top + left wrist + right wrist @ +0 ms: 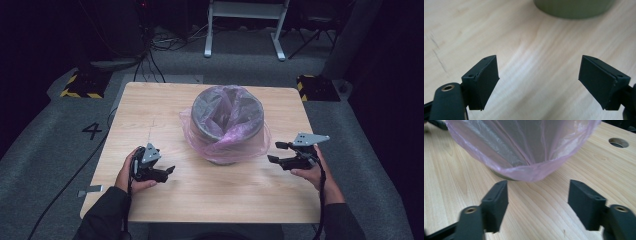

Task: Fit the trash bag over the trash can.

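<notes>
the grey bin (227,125) lined with a pink bag (235,142) stands mid-table (200,195), the left gripper (167,171) and right gripper (274,152) flanking it, jaws spread wide, holding and touching nothing.

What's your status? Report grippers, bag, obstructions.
Left gripper and right gripper open, empty, flanking the bin. Pink bag draped over its rim. Nothing in the way.

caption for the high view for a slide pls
Both claws, left claw and right claw, open beside a grey bin lined with a pink plastic bag on a wooden table.
</notes>
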A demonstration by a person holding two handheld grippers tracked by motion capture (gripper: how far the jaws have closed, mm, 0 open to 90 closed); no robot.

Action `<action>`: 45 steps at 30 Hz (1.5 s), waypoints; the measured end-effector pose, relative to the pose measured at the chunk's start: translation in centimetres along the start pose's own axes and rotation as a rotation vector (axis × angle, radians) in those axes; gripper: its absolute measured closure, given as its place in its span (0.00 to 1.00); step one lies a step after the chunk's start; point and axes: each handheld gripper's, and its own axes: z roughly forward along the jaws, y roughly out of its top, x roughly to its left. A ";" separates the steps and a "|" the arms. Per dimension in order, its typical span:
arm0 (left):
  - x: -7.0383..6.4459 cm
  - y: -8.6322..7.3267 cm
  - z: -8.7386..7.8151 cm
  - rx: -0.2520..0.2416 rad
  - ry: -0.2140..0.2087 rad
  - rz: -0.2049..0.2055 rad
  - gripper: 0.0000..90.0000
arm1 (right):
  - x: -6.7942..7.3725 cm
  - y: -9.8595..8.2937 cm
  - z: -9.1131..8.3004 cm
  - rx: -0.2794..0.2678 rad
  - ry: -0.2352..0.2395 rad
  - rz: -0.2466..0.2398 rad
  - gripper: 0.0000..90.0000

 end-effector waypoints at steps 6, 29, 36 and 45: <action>-1.1 -0.9 0.5 0.058 -0.033 0.034 0.18 | 0.3 0.3 -1.8 -0.063 0.017 0.012 0.25; -0.6 -1.8 1.7 0.071 -0.108 -0.008 0.13 | 2.4 13.7 -1.8 -0.154 -0.004 -0.104 0.30; -0.5 -1.8 1.8 0.074 -0.108 -0.005 0.13 | 3.0 16.6 0.2 -0.128 -0.003 -0.136 0.30; -0.5 -1.8 1.8 0.075 -0.108 -0.004 0.12 | 2.8 18.5 3.2 -0.039 -0.005 -0.155 0.29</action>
